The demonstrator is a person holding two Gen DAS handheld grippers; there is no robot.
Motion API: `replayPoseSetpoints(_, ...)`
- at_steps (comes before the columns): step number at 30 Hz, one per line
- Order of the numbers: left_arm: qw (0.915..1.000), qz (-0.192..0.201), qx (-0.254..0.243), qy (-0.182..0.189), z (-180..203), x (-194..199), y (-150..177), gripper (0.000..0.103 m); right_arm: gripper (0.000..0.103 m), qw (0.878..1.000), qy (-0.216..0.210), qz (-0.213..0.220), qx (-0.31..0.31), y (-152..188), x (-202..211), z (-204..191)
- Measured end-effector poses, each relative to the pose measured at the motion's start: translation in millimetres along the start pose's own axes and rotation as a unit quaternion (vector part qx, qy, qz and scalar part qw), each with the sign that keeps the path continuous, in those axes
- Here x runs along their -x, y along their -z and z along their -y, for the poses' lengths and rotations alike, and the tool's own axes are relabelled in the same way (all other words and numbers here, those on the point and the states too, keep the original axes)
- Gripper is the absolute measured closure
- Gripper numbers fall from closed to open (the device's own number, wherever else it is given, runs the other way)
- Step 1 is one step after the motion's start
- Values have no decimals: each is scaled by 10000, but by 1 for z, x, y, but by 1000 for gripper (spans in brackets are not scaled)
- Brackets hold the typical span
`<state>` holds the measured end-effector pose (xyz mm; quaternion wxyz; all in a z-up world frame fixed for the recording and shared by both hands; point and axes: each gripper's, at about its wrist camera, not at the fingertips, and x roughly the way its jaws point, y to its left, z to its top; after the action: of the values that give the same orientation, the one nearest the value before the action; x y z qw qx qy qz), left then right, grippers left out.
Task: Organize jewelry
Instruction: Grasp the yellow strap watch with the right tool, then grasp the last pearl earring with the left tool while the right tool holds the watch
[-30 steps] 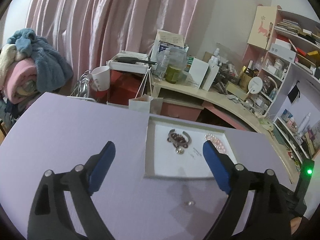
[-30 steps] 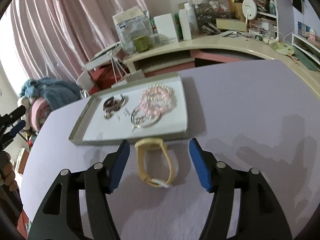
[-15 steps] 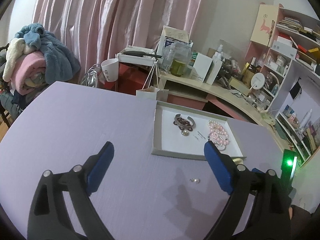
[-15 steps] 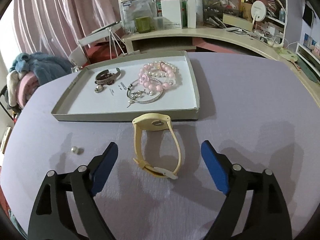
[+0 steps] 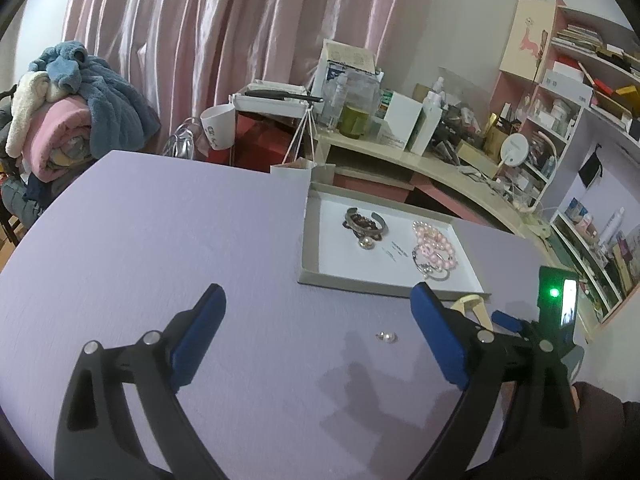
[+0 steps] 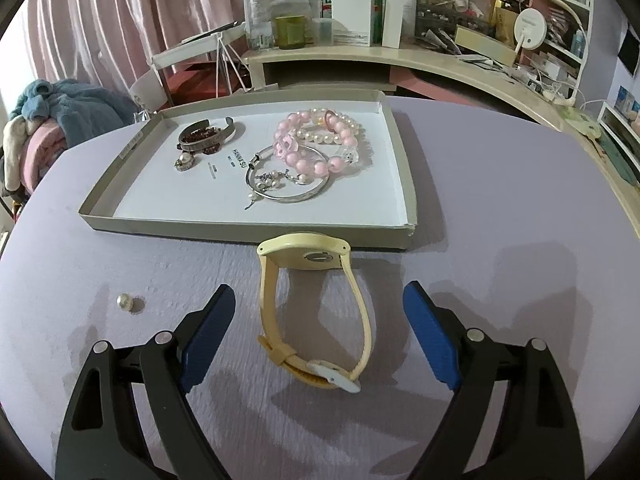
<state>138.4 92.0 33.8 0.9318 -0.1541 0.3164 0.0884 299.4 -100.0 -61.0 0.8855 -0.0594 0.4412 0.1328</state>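
A shallow grey tray (image 6: 256,227) with a white floor sits on the purple table. It holds a dark cuff bracelet (image 6: 204,136), pink and pearl bead bracelets (image 6: 320,140), a silver bangle (image 6: 288,184) and a small charm (image 6: 184,163). A yellow watch (image 6: 312,304) lies on the table just in front of the tray, between the fingers of my open right gripper (image 6: 320,324). A small pearl earring (image 6: 126,303) lies to its left; it also shows in the left wrist view (image 5: 387,336). My left gripper (image 5: 316,328) is open and empty above the table, with the tray (image 5: 360,282) ahead to the right.
A curved desk (image 6: 400,60) crowded with boxes and bottles runs behind the table. Shelves (image 5: 568,120) stand at the right. A pile of blankets (image 5: 68,104) lies at the left, before pink curtains (image 5: 200,40). The right gripper's device with a green light (image 5: 556,304) is at the left view's right edge.
Both grippers have drawn back from the tray and stayed open. The watch now lies fully between the right gripper's fingers, and the pearl earring has come into the right view.
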Motion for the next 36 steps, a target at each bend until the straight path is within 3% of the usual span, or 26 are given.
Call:
replayPoseSetpoints(3,9999,-86,-70,54,5,-5,3,9,55,9998,-129,-130,30,0,-4,1)
replayPoseSetpoints(4,9999,-109,-87,71,7,-6,3,9,60,9998,-149,-125,12,0,-3,2)
replayPoseSetpoints(14,9955,-725,-518,318,44,-57,28,8,63,9968,-461,139,-631,18,33,25)
replayPoseSetpoints(21,9885,-1135,-972,226,74,-104,51,10,63,9925,-459,280,-1093,23,53,48)
replayPoseSetpoints(26,9858,-1191,-1186,12,85,-127,57,31,63,9907,-414,288,-1262,26,56,58)
replayPoseSetpoints(31,9850,-1219,-1213,-114,86,-136,60,44,63,9898,-414,245,-1339,27,54,61)
replayPoseSetpoints(33,9845,-1185,-1280,-157,88,-138,58,55,63,9896,-415,234,-1359,27,53,63)
replayPoseSetpoints(35,9841,-1157,-1336,-156,89,-138,58,82,63,9893,-427,229,-1374,26,53,64)
replayPoseSetpoints(36,9843,-1158,-1328,-121,89,-138,58,87,63,9891,-441,225,-1387,25,53,64)
